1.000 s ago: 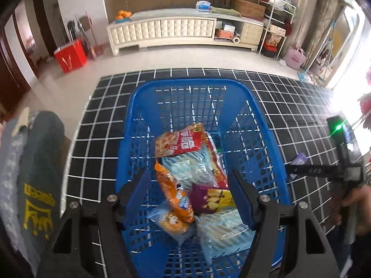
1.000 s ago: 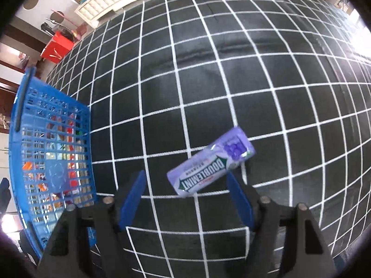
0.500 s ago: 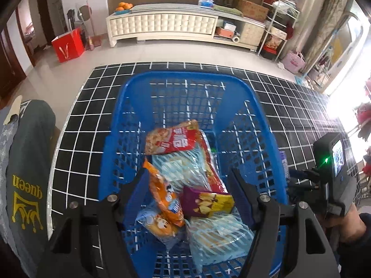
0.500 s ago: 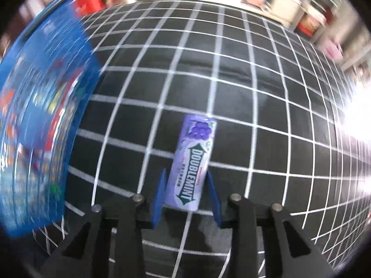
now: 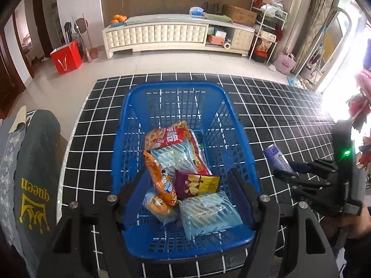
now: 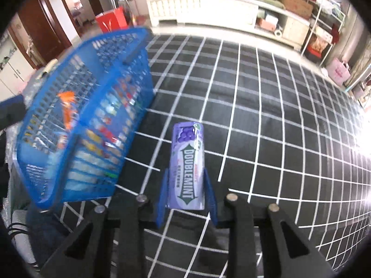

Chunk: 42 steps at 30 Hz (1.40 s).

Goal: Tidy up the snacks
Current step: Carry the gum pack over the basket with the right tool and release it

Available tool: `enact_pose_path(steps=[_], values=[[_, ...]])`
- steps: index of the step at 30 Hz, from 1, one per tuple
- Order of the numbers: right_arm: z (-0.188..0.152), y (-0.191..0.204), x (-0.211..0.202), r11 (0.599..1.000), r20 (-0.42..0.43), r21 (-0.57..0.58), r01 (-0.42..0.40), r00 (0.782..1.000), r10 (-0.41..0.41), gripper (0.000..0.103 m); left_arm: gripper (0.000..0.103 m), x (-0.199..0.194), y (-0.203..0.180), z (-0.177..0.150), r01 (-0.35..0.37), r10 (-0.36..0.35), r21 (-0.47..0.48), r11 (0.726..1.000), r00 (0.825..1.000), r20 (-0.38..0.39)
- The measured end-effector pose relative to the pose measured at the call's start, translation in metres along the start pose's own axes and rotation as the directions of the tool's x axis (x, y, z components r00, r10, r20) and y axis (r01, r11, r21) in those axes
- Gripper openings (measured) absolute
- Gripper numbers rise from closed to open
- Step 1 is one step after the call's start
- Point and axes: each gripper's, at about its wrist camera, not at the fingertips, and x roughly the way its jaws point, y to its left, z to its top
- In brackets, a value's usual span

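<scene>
Blue basket: motion-blurred left of the claw, contents illegible. Gum pack: lower sides hidden behind claw fingers.

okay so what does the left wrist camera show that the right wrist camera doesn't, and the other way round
Only the left wrist view looks down into the blue basket, so the snack packets lie plainly visible: a purple chip bag and an orange packet. The left gripper hangs open over them.

Only the right wrist view shows the gum pack label, DOUBLEMINT, and the right gripper shut on its sides.

Both show the basket, the gum pack, the black grid mat and the white cabinet.
</scene>
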Motion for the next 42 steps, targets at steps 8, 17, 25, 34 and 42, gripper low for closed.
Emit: enact_pose_path(steps=[8,17,25,34,42], values=[[0.031,0.045,-0.048,0.998,0.125,-0.040,-0.041,0.991,0.045,0.035,0.067,-0.028,0.006,-0.005,-0.010,0.010,-0.004,1.000,0.999,0.042],[0.044,0.081,-0.073,0.989,0.181,-0.125,-0.079,0.978,0.101,0.035,0.067,-0.047,0.017,-0.010,-0.047,0.046,0.010,0.999,0.992,0.118],[0.056,0.103,-0.063,0.985,0.163,-0.150,-0.081,0.981,0.106,0.035,0.067,-0.047,0.028,-0.007,-0.077,0.067,0.063,0.995,0.986,0.152],[0.080,0.116,-0.038,0.984,0.130,-0.165,-0.065,0.988,0.087,0.035,0.067,-0.029,0.032,0.004,-0.092,0.072,0.141,0.986,0.987,0.140],[0.096,0.116,-0.015,0.984,0.095,-0.171,-0.046,0.994,0.063,0.035,0.067,-0.015,0.048,0.018,-0.098,0.080,0.106,0.990,0.984,0.158]])
